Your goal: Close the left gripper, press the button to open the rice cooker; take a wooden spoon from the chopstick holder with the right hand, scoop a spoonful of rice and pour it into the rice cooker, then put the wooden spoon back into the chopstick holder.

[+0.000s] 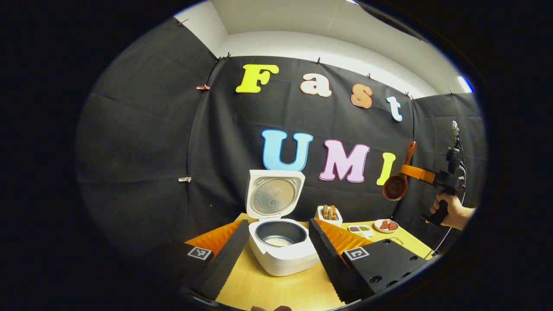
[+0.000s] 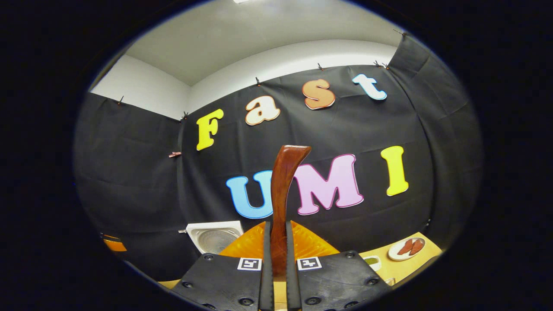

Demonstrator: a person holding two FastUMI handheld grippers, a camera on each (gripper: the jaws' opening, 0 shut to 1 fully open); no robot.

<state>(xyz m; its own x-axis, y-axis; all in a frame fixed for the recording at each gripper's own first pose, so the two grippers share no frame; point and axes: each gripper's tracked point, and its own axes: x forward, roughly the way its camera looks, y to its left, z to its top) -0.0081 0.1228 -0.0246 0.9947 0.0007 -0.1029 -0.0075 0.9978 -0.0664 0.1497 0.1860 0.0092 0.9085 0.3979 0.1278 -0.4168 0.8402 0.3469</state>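
1. My left hand-held gripper (image 1: 276, 255) sits low over the desk (image 1: 268, 289), its fingers spread apart and gripping nothing. The rice cooker (image 1: 283, 250) stands straight ahead between them, lid (image 1: 274, 194) swung upright and a thin layer of rice (image 1: 278, 242) showing in the inner pot.
2. Just beyond the cooker and slightly to the right of that gripper I see the chopstick holder (image 1: 329, 214), with a small divided dish (image 1: 360, 230) and a plate (image 1: 386, 225) further right along the desk.
3. Far to the right and well above the desk, my right hand-held gripper (image 1: 417, 172) is closed on the wooden spoon (image 1: 399, 177), held by a hand (image 1: 453, 211). Its long axis runs steeply, handle up and tilted, bowl hanging at the lower end and looking empty.
4. In the right gripper view, both fingers of that gripper (image 2: 276, 268) press on the spoon's handle (image 2: 285, 190), which rises straight ahead of them; the open cooker lid (image 2: 214, 236) lies low and to the left.
5. I judge the scoop already poured, so the return remains. The holder lies down and to the left of the spoon, and the right hand is the nearer one; the bowl must go in roughly vertical.
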